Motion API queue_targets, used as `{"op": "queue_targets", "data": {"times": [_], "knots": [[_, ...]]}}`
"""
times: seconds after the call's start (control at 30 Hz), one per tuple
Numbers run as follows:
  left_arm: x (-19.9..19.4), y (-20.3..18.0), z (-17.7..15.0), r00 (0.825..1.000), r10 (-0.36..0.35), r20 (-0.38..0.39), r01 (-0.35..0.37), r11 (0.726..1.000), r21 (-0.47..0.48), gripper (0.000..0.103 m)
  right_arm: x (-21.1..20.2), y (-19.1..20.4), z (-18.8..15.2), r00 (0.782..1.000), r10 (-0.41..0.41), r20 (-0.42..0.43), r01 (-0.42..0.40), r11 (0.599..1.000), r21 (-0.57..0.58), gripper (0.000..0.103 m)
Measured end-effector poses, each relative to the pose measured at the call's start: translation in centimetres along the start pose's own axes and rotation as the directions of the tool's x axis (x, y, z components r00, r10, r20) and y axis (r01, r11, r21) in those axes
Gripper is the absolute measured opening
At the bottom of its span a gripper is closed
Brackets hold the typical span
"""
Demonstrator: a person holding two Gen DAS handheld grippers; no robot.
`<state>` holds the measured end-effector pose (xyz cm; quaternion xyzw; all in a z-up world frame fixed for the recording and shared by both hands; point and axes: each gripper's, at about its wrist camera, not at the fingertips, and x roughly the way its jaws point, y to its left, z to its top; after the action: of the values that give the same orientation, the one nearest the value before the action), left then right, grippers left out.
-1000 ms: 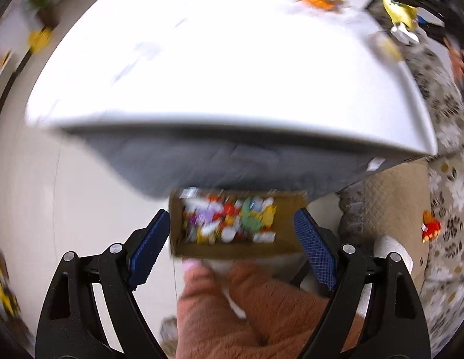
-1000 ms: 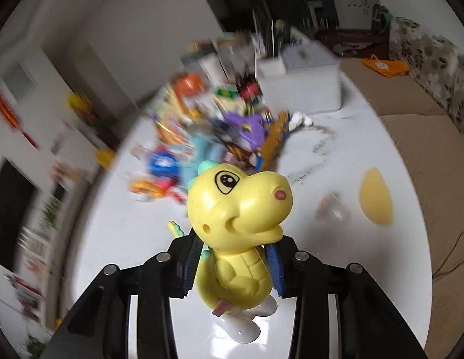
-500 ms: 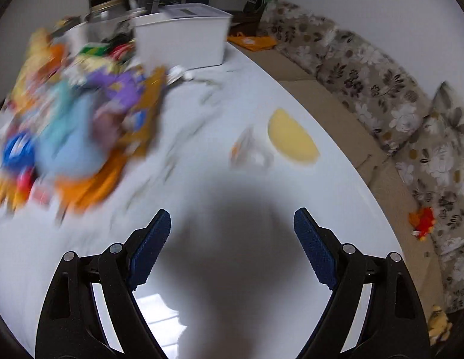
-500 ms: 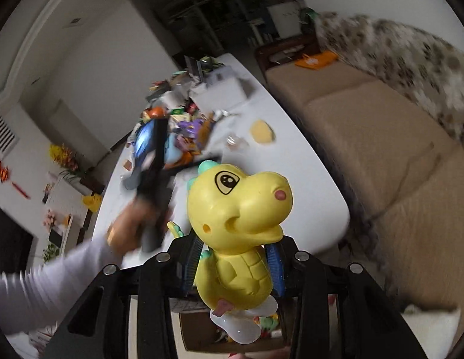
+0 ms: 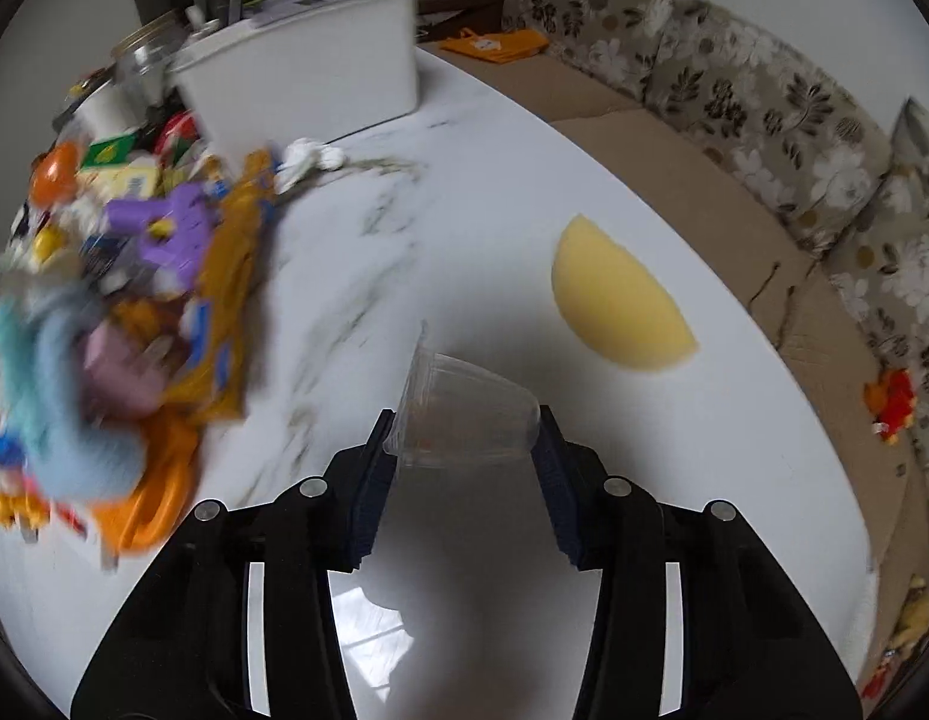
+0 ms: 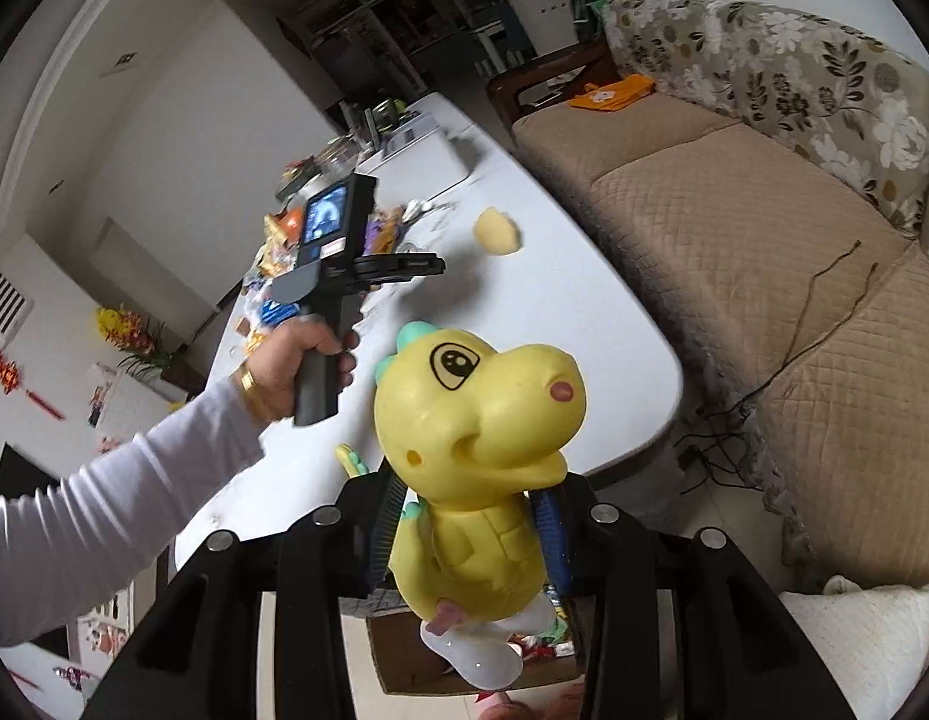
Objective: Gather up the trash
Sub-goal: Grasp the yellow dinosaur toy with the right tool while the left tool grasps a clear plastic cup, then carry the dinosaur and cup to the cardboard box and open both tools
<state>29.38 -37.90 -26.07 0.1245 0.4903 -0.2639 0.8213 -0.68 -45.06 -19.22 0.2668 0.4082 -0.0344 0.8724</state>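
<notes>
Left wrist: cup [image 5: 464, 414] between gripper [image 5: 461, 462] pads (touching)

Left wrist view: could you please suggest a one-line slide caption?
Left hand-held gripper closing around a tipped clear plastic cup on the white table, beside a yellow sponge.

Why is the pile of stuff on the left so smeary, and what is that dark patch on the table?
Left wrist view: the toy pile is motion-blurred, while the clear cup stays sharp; the dark patch looks like the left gripper shadow. Right wrist view: mostly sharp.
</notes>
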Motion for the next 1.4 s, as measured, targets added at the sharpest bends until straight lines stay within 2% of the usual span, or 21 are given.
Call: {"op": "queue_targets", "data": {"times": [0.07, 0.13, 0.27, 0.33, 0.47, 0.63, 0.73, 0.87, 1.03, 1.13, 1.17, 1.2, 1.23, 1.27, 1.3, 1.33, 1.4], "knots": [[-2.4, 1.1, -1.8, 0.999, -0.038, 0.025, 0.039, 0.999, -0.018, 0.045, 0.5, 0.8, 0.0, 1.0, 0.006, -0.013, -0.007, 1.0, -0.022, 0.039], [-5.3, 1.9, -4.1, 0.998, -0.043, 0.051, 0.044, 0.999, -0.014, 0.045, 1.2, 2.1, -0.2, 0.999, 0.016, -0.037, -0.018, 0.998, -0.053, 0.039], [-12.3, 4.6, -11.7, 0.995, -0.076, 0.069, 0.079, 0.996, -0.029, 0.045, 2.4, 4.7, -1.2, 0.996, 0.034, -0.088, -0.043, 0.993, -0.107, 0.039], [-15.1, 5.9, -15.8, 0.995, -0.071, 0.064, 0.074, 0.996, -0.046, 0.045, 3.0, 6.4, -2.2, 0.991, 0.042, -0.127, -0.06, 0.989, -0.139, 0.039], [-19.4, 8.6, -25.4, 0.998, -0.066, -0.002, 0.065, 0.988, -0.142, 0.045, 4.7, 9.5, -4.9, 0.975, 0.053, -0.217, -0.095, 0.978, -0.186, 0.039], [-20.8, 11.2, -35.4, 0.992, -0.067, -0.102, 0.033, 0.95, -0.31, 0.044, 8.3, 12.6, -10.5, 0.928, 0.049, -0.37, -0.144, 0.961, -0.235, 0.039], [-19.3, 12.5, -41.1, 0.983, -0.082, -0.164, 0.007, 0.91, -0.414, 0.044, 11.5, 13.2, -14.4, 0.888, 0.021, -0.458, -0.149, 0.958, -0.244, 0.039], [-14.9, 13.3, -45.7, 0.969, -0.103, -0.225, -0.018, 0.877, -0.48, 0.044, 15.8, 13.3, -19.2, 0.843, -0.03, -0.538, -0.141, 0.951, -0.274, 0.039], [-7.5, 14.0, -49.6, 0.951, -0.114, -0.287, -0.048, 0.864, -0.502, 0.044, 22.3, 11.3, -24.1, 0.806, -0.129, -0.578, -0.075, 0.946, -0.316, 0.039], [-2.1, 14.2, -51.8, 0.929, -0.117, -0.35, -0.082, 0.859, -0.506, 0.045, 26.5, 9.4, -26.3, 0.791, -0.188, -0.582, -0.029, 0.939, -0.342, 0.039], [-0.1, 14.2, -52.3, 0.918, -0.111, -0.38, -0.103, 0.86, -0.5, 0.047, 28.3, 8.5, -27.2, 0.776, -0.226, -0.588, -0.006, 0.931, -0.365, 0.04], [1.9, 14.2, -52.9, 0.902, -0.107, -0.417, -0.127, 0.86, -0.494, 0.059, 29.4, 7.9, -27.8, 0.763, -0.245, -0.598, 0.002, 0.926, -0.377, 0.044], [4.2, 14.4, -53.9, 0.878, -0.128, -0.462, -0.141, 0.853, -0.503, 0.076, 30.7, 7.0, -28.5, 0.742, -0.272, -0.612, 0.013, 0.919, -0.393, 0.053], [5.6, 14.5, -54.6, 0.86, -0.141, -0.491, -0.154, 0.845, -0.513, 0.081, 32.3, 6.0, -29.2, 0.711, -0.326, -0.623, 0.044, 0.905, -0.424, 0.077], [7.2, 14.6, -55.5, 0.838, -0.159, -0.522, -0.171, 0.831, -0.529, 0.081, 32.9, 5.0, -29.4, 0.694, -0.355, -0.627, 0.061, 0.896, -0.44, 0.084], [8.2, 14.5, -55.9, 0.823, -0.171, -0.541, -0.178, 0.828, -0.532, 0.081, 33.7, 4.2, -29.8, 0.678, -0.385, -0.627, 0.077, 0.885, -0.46, 0.08], [10.3, 14.2, -56.7, 0.783, -0.173, -0.598, -0.192, 0.847, -0.497, 0.081, 34.6, 3.0, -30.1, 0.651, -0.421, -0.631, 0.102, 0.873, -0.478, 0.08]]}}
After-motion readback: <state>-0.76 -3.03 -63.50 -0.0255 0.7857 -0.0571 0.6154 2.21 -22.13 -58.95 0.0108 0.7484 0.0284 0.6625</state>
